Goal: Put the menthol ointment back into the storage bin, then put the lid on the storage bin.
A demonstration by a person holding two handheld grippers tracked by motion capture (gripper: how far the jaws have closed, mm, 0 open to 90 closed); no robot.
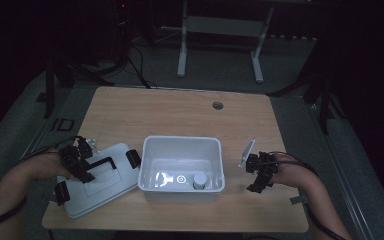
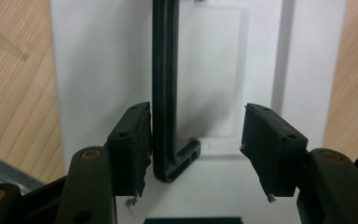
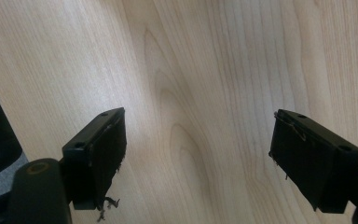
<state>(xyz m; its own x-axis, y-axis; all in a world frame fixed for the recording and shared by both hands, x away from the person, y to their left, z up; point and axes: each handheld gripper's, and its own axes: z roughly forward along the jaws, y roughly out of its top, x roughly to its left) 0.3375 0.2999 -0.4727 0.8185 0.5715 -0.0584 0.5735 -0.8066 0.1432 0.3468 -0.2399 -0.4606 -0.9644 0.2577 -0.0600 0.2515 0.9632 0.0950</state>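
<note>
Lid (image 1: 97,181) lies flat on surface (image 1: 180,112) at 9 o'clock of bin (image 1: 181,169). Left tongs (image 2: 196,144) straddle its black handle (image 2: 164,93), unclamped, likely for lifting. Right tongs (image 3: 198,158) released, nothing between them.

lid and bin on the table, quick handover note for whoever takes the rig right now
Left gripper: open over the white lid, jaws astride its black handle, one pad touching it, no clamp yet.
Right gripper: open, holding nothing, above bare table right of the bin.
Lid lies flat, left of the bin, which holds a small cylinder.
Done: lid is off.
Left: probably grip the handle and move the lid.
</note>
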